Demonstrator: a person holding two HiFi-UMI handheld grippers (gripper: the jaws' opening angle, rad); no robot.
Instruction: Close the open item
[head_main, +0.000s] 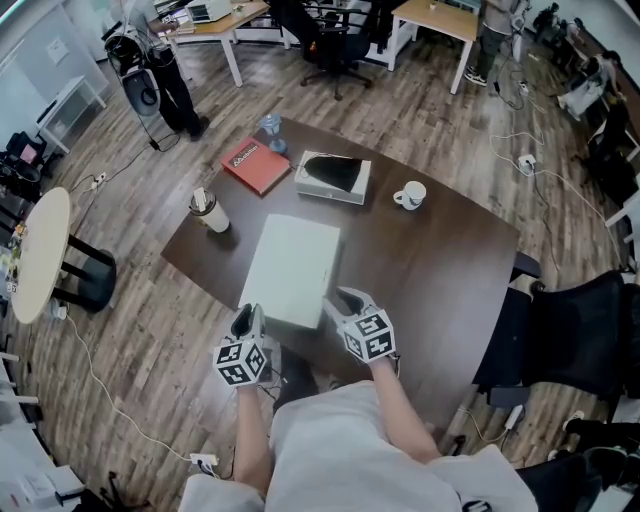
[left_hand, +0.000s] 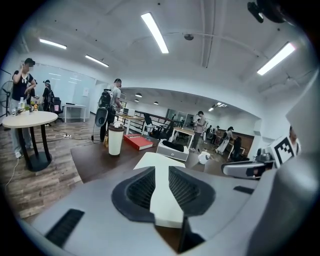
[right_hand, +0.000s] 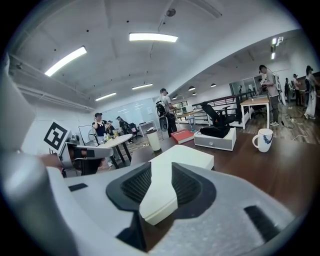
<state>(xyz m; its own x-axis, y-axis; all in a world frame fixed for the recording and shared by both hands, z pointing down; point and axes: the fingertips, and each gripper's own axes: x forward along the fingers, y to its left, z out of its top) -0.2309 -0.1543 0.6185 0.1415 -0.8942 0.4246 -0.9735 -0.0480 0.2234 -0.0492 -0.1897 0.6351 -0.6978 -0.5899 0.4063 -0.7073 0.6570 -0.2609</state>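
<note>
Lid (head_main: 290, 265), white and flat, lies lengthwise on the dark table (head_main: 450, 270) and is gripped along its near edge. The left gripper (head_main: 250, 318) has it at 7 o'clock and the right gripper (head_main: 343, 300) at 5 o'clock. Each gripper's jaws are narrowed onto the thin edge, pads pressing it. Whether that edge is lifted off the table is hard to judge. The open box (head_main: 333, 178), with something black inside, sits at 12 o'clock just past the lid's far end. A red book (head_main: 257, 165) lies at 11, a tumbler (head_main: 208, 212) at 10 and a mug (head_main: 409, 196) at 2.

No print can be read; the white lettering on the red book (head_main: 257, 166) is too small.
</note>
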